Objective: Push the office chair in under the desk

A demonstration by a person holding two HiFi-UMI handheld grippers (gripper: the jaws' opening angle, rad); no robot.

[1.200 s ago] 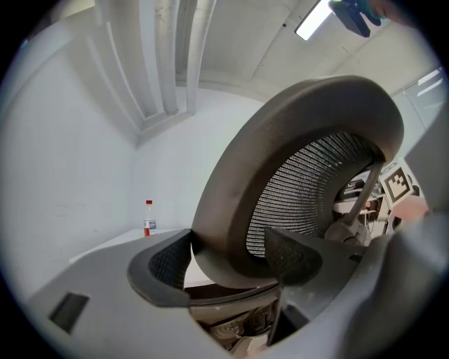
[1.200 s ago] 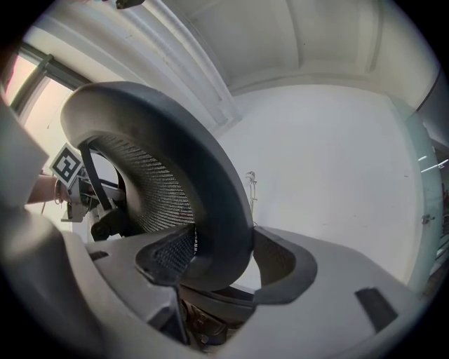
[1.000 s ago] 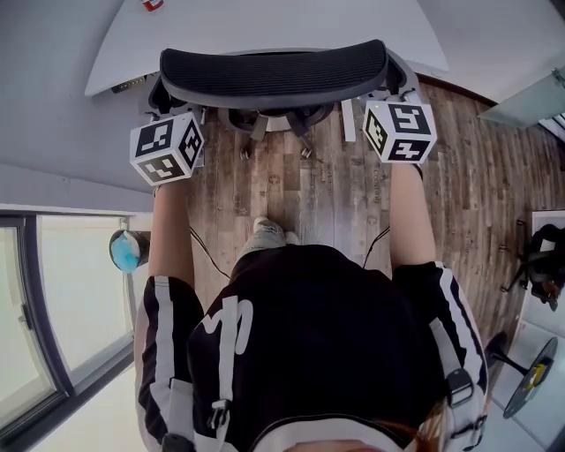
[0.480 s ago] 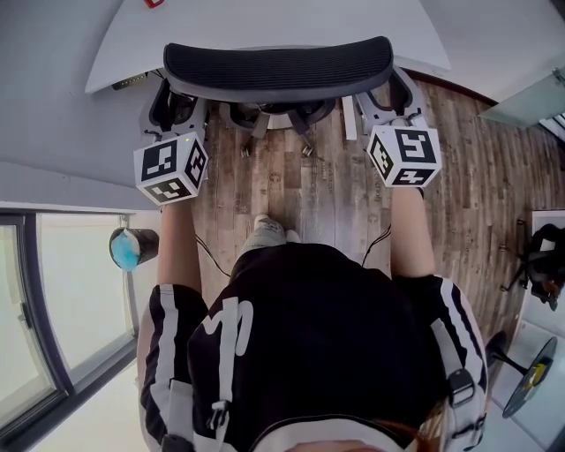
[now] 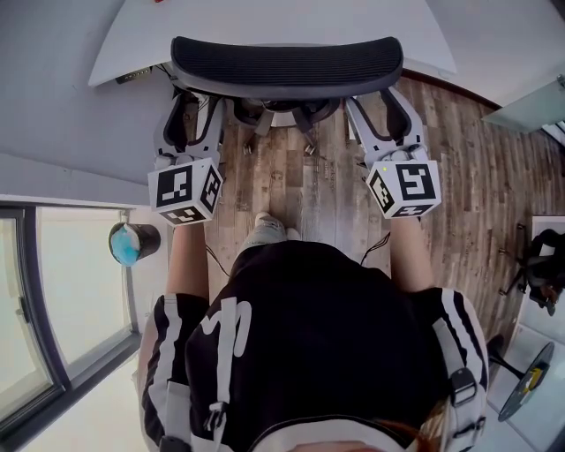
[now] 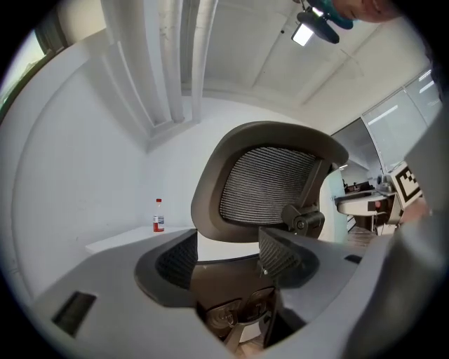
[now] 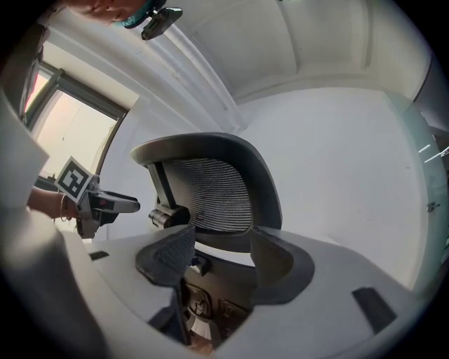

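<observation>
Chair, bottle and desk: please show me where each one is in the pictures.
chair [image 5: 287, 66], head view, on the top edge of the backrest.
bottle [image 6: 159, 224], left gripper view, on its body.
desk [image 5: 265, 22], head view, on a bare part of the top.

One office chair [image 5: 287, 64], one desk [image 5: 265, 25], two grippers [image 5: 190, 104] [image 5: 381, 99], one bottle [image 6: 159, 216]

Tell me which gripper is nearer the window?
The left gripper, beside the window; its jaws are closing with nothing between them. The right gripper is farther from it.
</observation>
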